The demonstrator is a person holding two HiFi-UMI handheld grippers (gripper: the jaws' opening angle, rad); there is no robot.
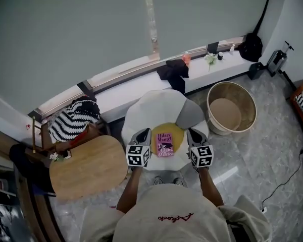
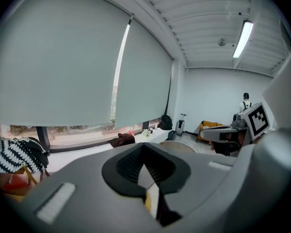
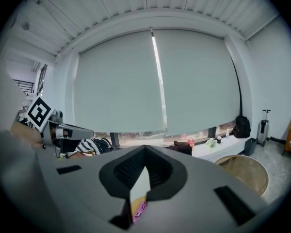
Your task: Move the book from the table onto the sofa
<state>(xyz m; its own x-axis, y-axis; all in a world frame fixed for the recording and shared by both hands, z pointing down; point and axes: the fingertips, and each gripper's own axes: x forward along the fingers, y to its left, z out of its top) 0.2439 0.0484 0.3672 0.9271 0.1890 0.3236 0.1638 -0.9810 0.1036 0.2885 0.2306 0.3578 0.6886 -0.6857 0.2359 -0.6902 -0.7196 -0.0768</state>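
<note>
My left gripper [image 1: 144, 137] and right gripper [image 1: 194, 137] each pinch shut on opposite edges of the yellow-and-pink paperback book [image 1: 165, 144], so it hangs level above the white-grey cushioned sofa [image 1: 156, 107].

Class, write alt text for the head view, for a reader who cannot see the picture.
Seen from above, a pink book lies on the yellow centre of a white flower-shaped sofa, with the person's left tool and right tool, both shut, held either side of it. A round wooden table stands at left, a wooden tub at right.
</note>
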